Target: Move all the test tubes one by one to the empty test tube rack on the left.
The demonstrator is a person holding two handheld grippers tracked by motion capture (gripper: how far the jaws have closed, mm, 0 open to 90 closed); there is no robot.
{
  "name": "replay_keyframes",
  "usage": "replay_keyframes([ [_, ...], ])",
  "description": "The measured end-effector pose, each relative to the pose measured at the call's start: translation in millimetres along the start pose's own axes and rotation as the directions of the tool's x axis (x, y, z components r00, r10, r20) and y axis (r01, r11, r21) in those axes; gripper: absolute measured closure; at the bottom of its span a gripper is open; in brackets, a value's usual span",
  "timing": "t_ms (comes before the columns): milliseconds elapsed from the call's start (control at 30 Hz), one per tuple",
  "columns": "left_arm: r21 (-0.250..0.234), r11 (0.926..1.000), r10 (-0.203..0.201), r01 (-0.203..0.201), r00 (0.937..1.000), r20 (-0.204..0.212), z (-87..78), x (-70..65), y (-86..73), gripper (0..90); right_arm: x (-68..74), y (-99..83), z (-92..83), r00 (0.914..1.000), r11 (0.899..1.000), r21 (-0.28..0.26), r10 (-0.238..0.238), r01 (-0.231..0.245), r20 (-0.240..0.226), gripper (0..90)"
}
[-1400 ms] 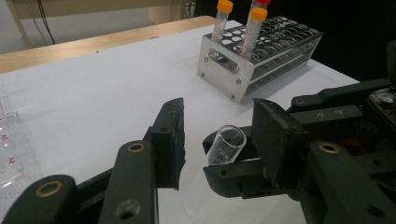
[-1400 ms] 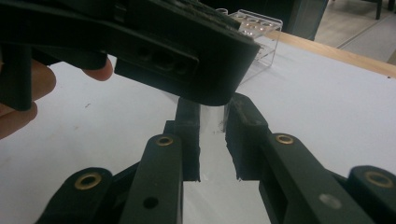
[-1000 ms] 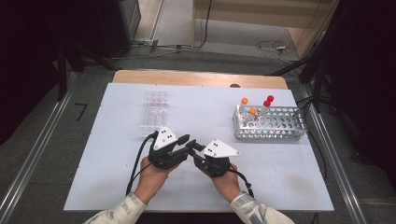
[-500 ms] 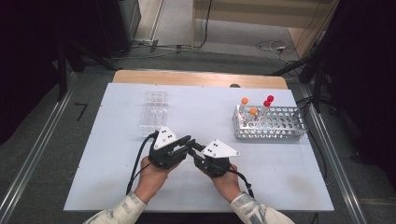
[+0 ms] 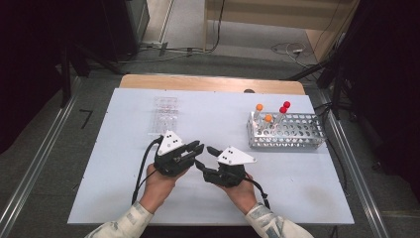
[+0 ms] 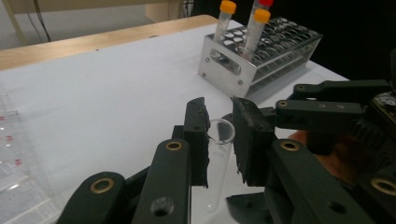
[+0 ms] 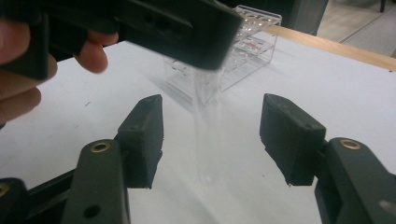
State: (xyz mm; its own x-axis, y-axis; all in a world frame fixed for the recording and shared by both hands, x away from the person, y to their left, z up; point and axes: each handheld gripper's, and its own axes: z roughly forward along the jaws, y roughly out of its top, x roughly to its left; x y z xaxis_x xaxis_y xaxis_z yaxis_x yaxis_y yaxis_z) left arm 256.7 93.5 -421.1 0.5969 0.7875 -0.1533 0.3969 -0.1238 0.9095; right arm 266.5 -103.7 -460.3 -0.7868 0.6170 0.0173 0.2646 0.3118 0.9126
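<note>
While my two hands sit close together near the front edge of the desk [image 5: 124, 198], my left gripper [image 6: 219, 140] has its pads clamped on a clear open-mouthed tube [image 6: 218, 158]. Seen from the left gripper view, the tube stands almost upright between the two black pads, its round mouth at the top and its lower end hanging just above the white surface. From the high view my left gripper [image 5: 195, 147] points toward the right one, the two nearly touching at their tips.

My right gripper [image 7: 210, 135] has just been opening: its jaws now stand wide, a pad well clear on either side of the tube [image 7: 208, 135], which shows blurred and see-through between them, gripped from above by the left gripper's dark body. Neither right pad touches the glass. In the high view the right gripper [image 5: 204, 157] lies just right of the desk's middle.

Toward the desk's right edge stands a metal rack [image 5: 287, 133] holding capped tubes, two orange-topped and two red-topped. Toward the far edge, left of centre, sits a clear plastic rack [image 5: 164, 115], well apart from my hands.
</note>
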Motion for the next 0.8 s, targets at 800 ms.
replay_keyframes([
  [800, -0.085, 0.9926, -0.097, 0.087, 0.9883, -0.117, -22.2, 52.4, 31.4, 76.6, -22.3, 2.1, -17.5, 0.9982, 0.999, -0.017, 0.029, -0.028, 0.053, 37.0],
])
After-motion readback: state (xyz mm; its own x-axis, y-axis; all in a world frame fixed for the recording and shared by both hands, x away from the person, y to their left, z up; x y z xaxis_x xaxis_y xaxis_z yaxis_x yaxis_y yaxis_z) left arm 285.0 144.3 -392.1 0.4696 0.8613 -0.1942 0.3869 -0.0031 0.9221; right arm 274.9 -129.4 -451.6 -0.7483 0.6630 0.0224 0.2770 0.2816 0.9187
